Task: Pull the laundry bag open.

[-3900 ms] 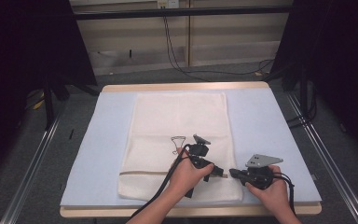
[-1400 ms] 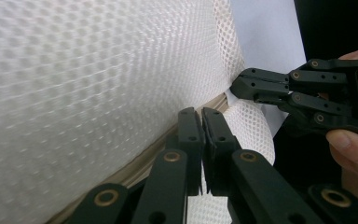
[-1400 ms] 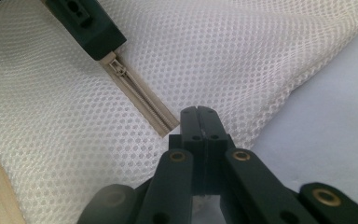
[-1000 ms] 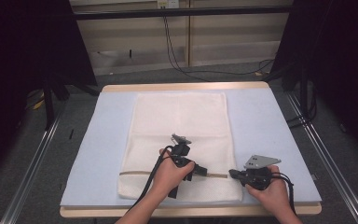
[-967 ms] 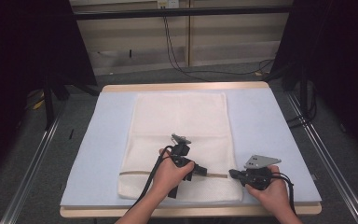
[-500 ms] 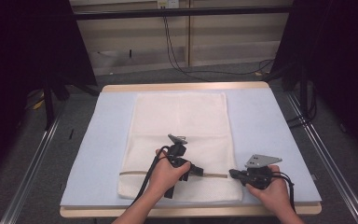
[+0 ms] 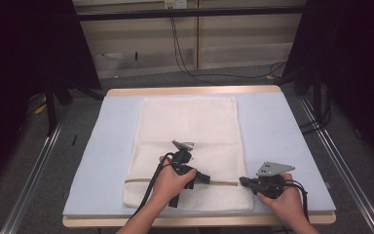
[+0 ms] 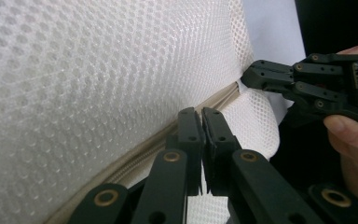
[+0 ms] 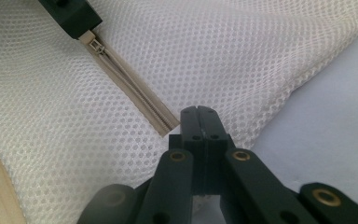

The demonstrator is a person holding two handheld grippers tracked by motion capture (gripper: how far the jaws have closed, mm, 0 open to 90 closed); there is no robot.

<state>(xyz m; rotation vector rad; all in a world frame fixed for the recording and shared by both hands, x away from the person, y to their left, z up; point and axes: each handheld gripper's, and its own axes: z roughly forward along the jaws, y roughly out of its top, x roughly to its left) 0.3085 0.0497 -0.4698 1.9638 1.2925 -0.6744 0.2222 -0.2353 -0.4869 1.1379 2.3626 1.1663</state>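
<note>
- Both tongs are pressed together: the left gripper [image 7: 207, 178] is pinched on the zipper pull [image 9: 94, 45], and the right gripper [image 7: 242, 181] is clamped on the mesh at the zipper's end, near the bag's right edge.
- A white mesh laundry bag [image 7: 187, 146] is laid flat on the pale blue table cover [image 7: 272, 131], in the middle of the high view; its zipper [image 9: 135, 95] is seen running across the lower part of the frame.
- Soft, light, limp handling is judged likely: the mesh would bunch and lift unless it is held taut.
- The small pull tab is judged the right place to be gripped for sliding, with the fabric beside the zipper's end anchored by the other tool.
- Compared with the frame about four seconds earlier, the left gripper is found further left and slightly higher along the zipper line, while the right one is kept at the same spot at lower right.
</note>
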